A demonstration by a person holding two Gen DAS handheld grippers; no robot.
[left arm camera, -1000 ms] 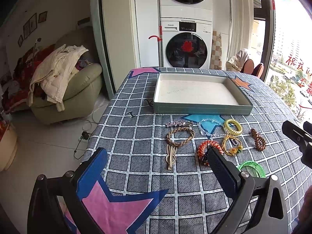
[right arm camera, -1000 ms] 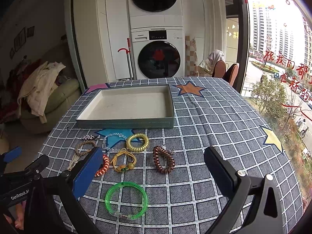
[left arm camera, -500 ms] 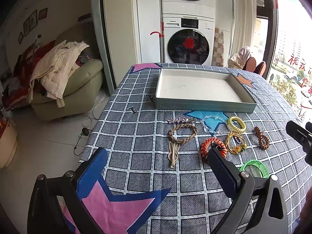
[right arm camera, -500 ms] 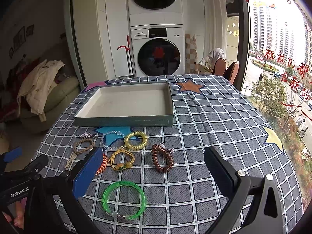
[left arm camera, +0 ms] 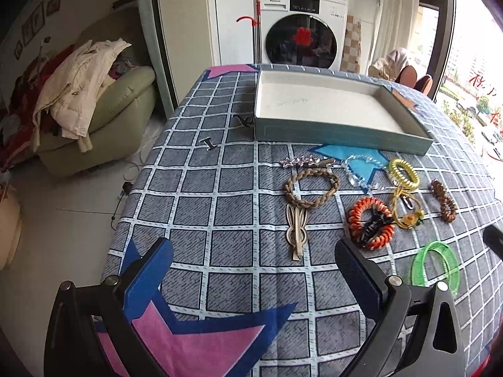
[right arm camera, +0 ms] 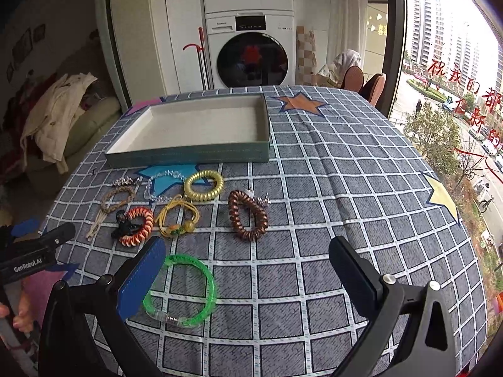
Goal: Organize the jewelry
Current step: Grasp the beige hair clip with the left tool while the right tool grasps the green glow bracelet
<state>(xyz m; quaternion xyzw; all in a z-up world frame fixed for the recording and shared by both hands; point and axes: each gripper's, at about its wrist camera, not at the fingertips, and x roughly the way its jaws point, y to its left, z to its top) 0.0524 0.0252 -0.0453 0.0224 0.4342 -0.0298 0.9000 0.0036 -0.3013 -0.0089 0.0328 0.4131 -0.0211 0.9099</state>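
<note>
An empty teal tray (left arm camera: 342,139) (right arm camera: 188,155) lies at the far side of the checked tablecloth. In front of it lie several pieces: a braided brown bracelet (left arm camera: 311,187), a rabbit hair clip (left arm camera: 296,234), an orange coil tie with a black claw clip (left arm camera: 371,223) (right arm camera: 136,226), a yellow coil tie (right arm camera: 203,185), a brown coil tie (right arm camera: 248,215) and a green bangle (right arm camera: 180,290) (left arm camera: 435,265). My left gripper (left arm camera: 251,275) is open and empty, low over the cloth, short of the rabbit clip. My right gripper (right arm camera: 246,270) is open and empty, its left finger just over the green bangle.
A crystal bead bracelet (left arm camera: 361,169), a silver sparkly clip (left arm camera: 301,161) and a yellow cord tie (right arm camera: 179,216) lie among the pieces. Two small dark clips (left arm camera: 209,144) lie left of the tray. A sofa with clothes (left arm camera: 94,100) and a washing machine (right arm camera: 251,50) stand beyond the table.
Both grippers have moved forward and lower toward the jewelry, which looks larger and closer. The right gripper's left finger now reaches the green bangle. Both jaws stay open.
</note>
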